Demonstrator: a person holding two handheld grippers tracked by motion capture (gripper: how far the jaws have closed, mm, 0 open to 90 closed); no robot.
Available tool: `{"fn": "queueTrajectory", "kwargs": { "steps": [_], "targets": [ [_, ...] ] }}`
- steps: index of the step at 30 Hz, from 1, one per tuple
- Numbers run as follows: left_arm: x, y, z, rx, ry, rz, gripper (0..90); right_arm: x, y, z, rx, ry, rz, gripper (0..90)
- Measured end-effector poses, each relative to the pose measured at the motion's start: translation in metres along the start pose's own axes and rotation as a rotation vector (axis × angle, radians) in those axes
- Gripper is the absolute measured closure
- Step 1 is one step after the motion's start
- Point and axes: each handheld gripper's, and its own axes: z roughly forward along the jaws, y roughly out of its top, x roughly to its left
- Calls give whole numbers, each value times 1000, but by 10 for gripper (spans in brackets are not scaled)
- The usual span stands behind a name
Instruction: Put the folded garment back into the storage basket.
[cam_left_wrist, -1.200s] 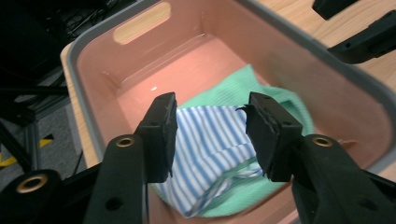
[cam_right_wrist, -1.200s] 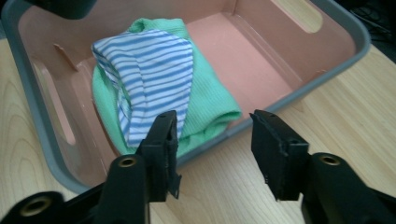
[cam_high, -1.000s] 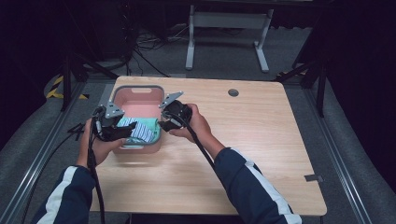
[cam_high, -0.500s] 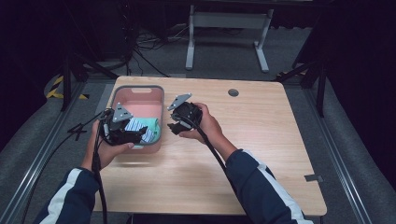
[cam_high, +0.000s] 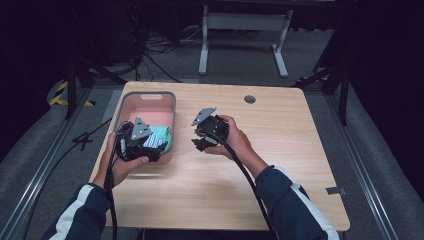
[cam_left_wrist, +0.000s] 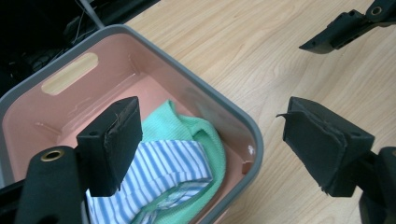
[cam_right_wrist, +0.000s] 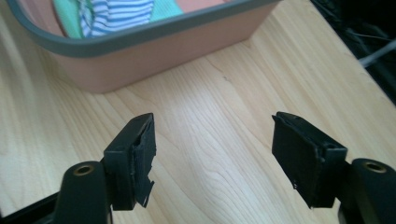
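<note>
We see the clothes (cam_left_wrist: 177, 154), a green piece and a striped one, lying folded in the near end of the pink bin (cam_high: 145, 100), which stands on the left part of the tabletop (cam_high: 280, 165). Our left gripper (cam_left_wrist: 210, 149) has just been opening; its jaws are released with nothing between them, one above the clothes and one outside the rim. Our right gripper (cam_right_wrist: 224, 158) has also just been opening, and it is empty above bare wood beside the bin. We think the risk is small now. The left jaw hangs close to the cloth, so a low pull could catch the fabric and drag it out. The right gripper could also knock the bin wall and shift it.
</note>
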Motion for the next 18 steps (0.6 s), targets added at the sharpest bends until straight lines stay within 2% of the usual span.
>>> {"fn": "queueTrajectory", "kwargs": {
  "steps": [2,4,6,9,14,18],
  "targets": [
    [-4,1,1,5,-2,14,197,0,-4,-2,-3,-7,3,320],
    [-7,1,1,-2,-7,7,191,-1,-6,-4,-3,-9,0,320],
    [-14,1,1,-8,-22,30,190,-2,-13,-10,-2,-21,-1,321],
    [-21,0,1,-16,-35,36,189,-3,-16,-14,0,-23,3,322],
    [-38,-2,3,-38,-81,39,193,-5,-30,-25,-7,-36,5,324],
    [-49,-4,8,-34,-105,75,192,-6,-41,-31,-1,-41,12,324]
  ]
}}
